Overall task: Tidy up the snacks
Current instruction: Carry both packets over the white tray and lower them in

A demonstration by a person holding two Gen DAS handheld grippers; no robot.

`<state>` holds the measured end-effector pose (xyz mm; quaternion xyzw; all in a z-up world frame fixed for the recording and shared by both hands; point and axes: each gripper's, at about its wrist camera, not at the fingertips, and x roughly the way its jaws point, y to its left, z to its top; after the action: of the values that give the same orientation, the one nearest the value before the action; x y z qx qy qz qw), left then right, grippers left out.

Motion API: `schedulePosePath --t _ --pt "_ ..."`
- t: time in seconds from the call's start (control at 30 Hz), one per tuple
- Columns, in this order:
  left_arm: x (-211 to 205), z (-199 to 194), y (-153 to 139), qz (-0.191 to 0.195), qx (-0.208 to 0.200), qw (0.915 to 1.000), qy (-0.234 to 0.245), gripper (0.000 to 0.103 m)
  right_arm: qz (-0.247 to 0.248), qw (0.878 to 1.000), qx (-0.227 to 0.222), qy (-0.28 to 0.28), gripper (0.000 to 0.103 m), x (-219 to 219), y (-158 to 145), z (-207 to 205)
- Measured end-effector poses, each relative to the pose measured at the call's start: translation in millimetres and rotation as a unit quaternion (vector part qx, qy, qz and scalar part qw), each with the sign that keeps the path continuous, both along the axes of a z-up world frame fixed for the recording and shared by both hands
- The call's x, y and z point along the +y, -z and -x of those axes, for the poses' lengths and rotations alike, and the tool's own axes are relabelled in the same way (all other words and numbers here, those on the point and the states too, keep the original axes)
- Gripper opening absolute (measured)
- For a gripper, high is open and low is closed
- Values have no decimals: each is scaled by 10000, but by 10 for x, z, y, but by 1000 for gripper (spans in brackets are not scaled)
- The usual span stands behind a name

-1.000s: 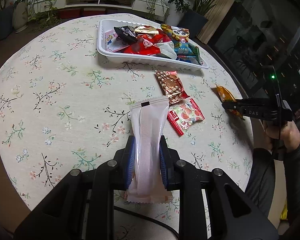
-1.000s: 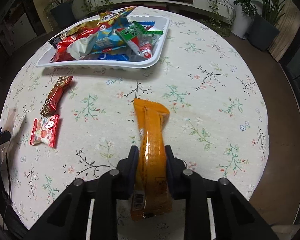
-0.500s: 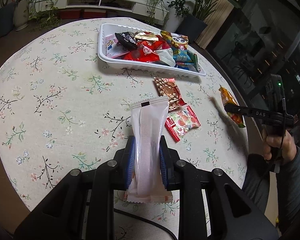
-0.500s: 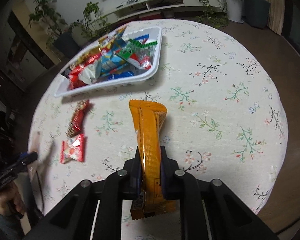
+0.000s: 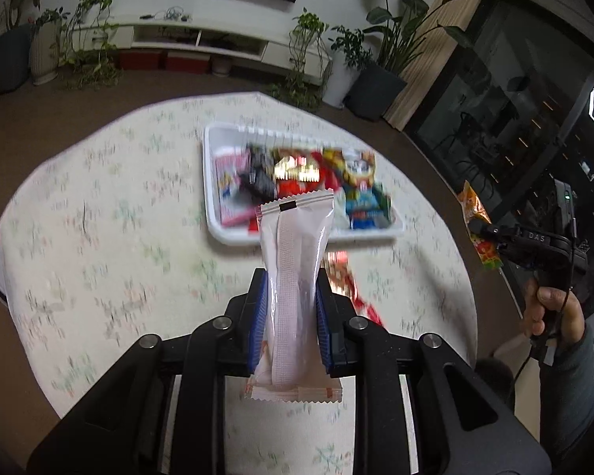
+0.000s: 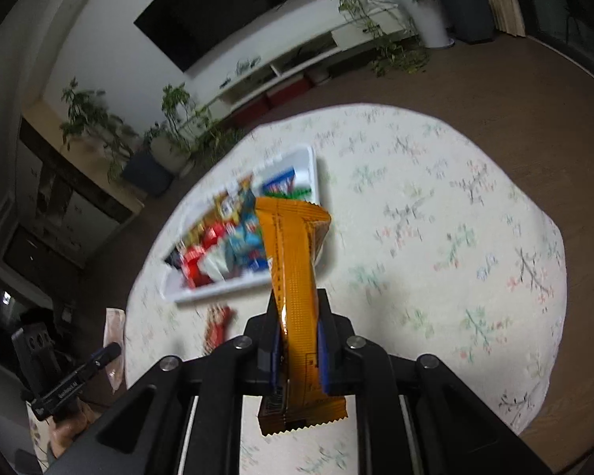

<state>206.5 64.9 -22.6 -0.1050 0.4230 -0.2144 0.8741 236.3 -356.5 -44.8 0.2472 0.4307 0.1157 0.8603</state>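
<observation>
Wrist views each show one clamped packet — left gripper [image 5: 290, 324] a white wrapper [image 5: 295, 277], right gripper [image 6: 299, 346] an orange wrapper [image 6: 295, 277] — above one tray [image 5: 212, 182].

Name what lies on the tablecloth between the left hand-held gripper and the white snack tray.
In the left wrist view, a blurred red and brown packet lies on the tablecloth between the left hand-held gripper and the white snack tray.
</observation>
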Motion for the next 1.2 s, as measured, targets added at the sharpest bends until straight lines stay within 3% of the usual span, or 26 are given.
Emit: schedulePosePath --t 0.2,0.33,0.5,0.67,0.8,1.2 --pt "-94 -643 -471 -86 -405 9991 15 20 -43 9931 -820 -832 15 643 -621 -361" --pt "-234 -1131 -576 -178 -400 9990 95 20 142 9880 -934 -1224 15 1139 -812 -730" --pt "-385 -1589 -397 -232 -164 9995 132 20 346 9912 -336 -1230 15 1440 -510 -1268" --pt "-503 -1814 -56 -205 80 9997 125 20 491 9924 110 -1120 15 1521 -97 -1467" --pt "-543 -1909 182 -221 188 9995 115 20 520 9932 303 -997 15 1496 133 -1556" --pt "-575 -2102 436 -344 272 9990 96 21 776 9914 537 -908 16 1586 384 -1755"
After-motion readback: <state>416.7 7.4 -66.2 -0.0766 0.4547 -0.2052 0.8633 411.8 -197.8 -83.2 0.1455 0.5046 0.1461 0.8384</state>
